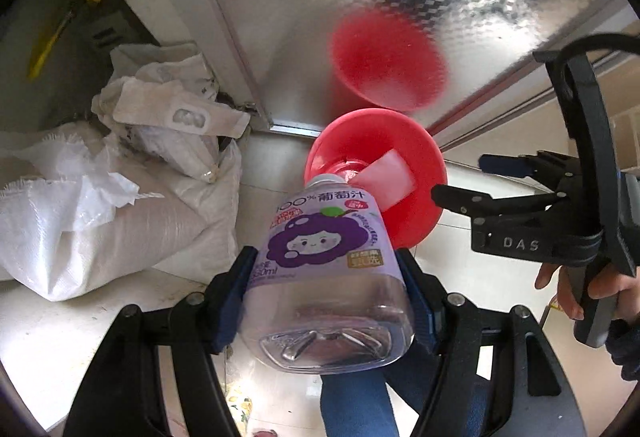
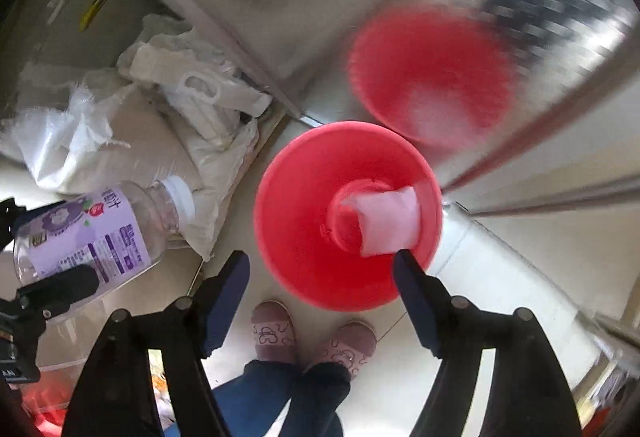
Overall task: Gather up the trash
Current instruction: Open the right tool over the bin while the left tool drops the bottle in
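Overhead, left claw (image 1: 326,279) clamps the juice bottle (image 1: 324,277) above the red bin (image 2: 312,213); right claw (image 2: 320,269) gapes empty.

Left wrist view: you look steeply down past your left tongs (image 1: 326,301) | right wrist view: down past your right tongs (image 2: 320,273), close above | shared: red bin (image 1: 416,205), white sacks (image 2: 132,141) beyond it.

Home utility corner: tiled floor (image 2: 400,377), woven sacks (image 1: 100,213), slippers (image 2: 274,329), red bin (image 2: 304,205).
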`<state>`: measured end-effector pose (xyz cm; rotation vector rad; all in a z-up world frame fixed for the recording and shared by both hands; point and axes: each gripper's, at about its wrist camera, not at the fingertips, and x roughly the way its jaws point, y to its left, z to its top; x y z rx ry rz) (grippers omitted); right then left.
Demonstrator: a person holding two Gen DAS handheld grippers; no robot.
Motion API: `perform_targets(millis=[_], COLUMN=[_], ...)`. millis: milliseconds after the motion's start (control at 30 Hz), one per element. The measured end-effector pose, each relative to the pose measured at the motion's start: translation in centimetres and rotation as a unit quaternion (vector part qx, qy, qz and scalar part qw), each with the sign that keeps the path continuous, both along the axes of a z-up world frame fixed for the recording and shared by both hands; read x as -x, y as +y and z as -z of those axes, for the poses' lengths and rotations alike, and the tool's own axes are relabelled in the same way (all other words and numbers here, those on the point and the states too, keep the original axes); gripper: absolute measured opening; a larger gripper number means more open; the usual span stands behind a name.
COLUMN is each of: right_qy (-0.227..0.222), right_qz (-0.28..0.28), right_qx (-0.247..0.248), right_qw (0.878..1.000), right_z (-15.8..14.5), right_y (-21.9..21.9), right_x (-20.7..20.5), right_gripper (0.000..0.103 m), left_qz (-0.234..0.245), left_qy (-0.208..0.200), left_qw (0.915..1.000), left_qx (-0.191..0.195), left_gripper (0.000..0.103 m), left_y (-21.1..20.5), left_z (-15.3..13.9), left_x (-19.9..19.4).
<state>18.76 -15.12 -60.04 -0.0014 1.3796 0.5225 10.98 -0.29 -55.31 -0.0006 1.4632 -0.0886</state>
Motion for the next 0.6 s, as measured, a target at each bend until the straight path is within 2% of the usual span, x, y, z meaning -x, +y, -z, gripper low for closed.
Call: perform_targets(millis=[133, 233, 367, 467, 533, 600], right_qy=[0.017, 0.011, -0.005, -0.034, -0.039, -0.036], right_qz=[0.037, 0.055, 0.110, 0.116, 0.121, 0.137], right_qx=[0.010, 0.009, 0.003, 0.039, 0.065, 0.069], right_qw=[0.999, 0.998, 0.994, 0.992, 0.990, 0.988], right_z=[-1.3, -3.0, -4.6, -4.8, -4.5, -4.3], right_y=[-1.2, -2.3, -4.6, -5.0, -5.3, -6.0], right_x=[0.2, 0.7, 1.5, 2.3, 2.5, 2.7], right_gripper=[0.082, 0.082, 0.082, 0.082, 0.082, 0.082], left_qz=[0.013, 0.025, 0.042, 0.050, 0.051, 0.056], left_qy=[-0.003, -0.002, -0.006, -0.004, 0.004, 0.011], left_qw=[0.9999, 0.9997, 0.9990, 0.9986, 0.9984, 0.9979], left_qx=[0.005, 0.006, 0.015, 0.021, 0.023, 0.031], left_gripper=[0.067, 0.067, 0.067, 0.067, 0.067, 0.067], left_y=[-0.5, -1.2, -2.4, -3.4, -3.9, -4.5], left_z=[-1.0, -1.2, -1.1, -0.3, 0.6, 1.8], left_x=[-0.3, -1.0, -1.7, -2.3, -2.7, -3.1])
